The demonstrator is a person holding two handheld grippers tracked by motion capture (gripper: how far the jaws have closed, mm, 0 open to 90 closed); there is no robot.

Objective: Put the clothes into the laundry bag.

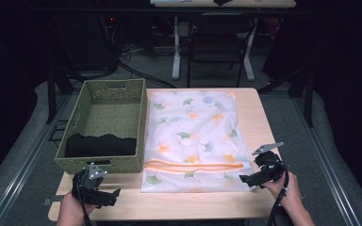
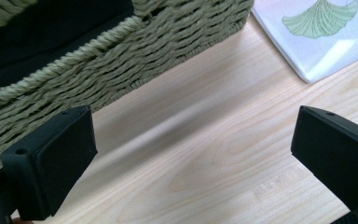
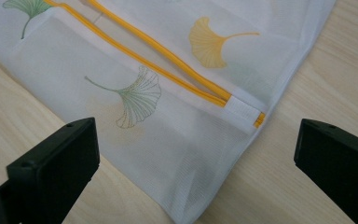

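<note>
The laundry bag [image 1: 195, 141] lies flat on the table [image 1: 259, 117], its long axis running away from the person, and its orange zipper [image 1: 193, 165] crosses it sideways near the close end. The zipper's stop end [image 3: 242, 113] sits at the bag's right edge, and that's the corner that matters here. The right gripper [image 1: 253, 178] hovers just beside that corner, jaws spread wide and empty, the bag lying ahead of it and a little to its left. So the right hand is clearly the nearer one. Off the bag's left edge stands the woven basket [image 1: 104, 165] with a dark garment [image 1: 101, 145] inside. The left gripper [image 1: 108, 197] waits near the basket's front wall, jaws also wide, nothing held, with the bag's near left corner [image 2: 307, 74] ahead.
</note>
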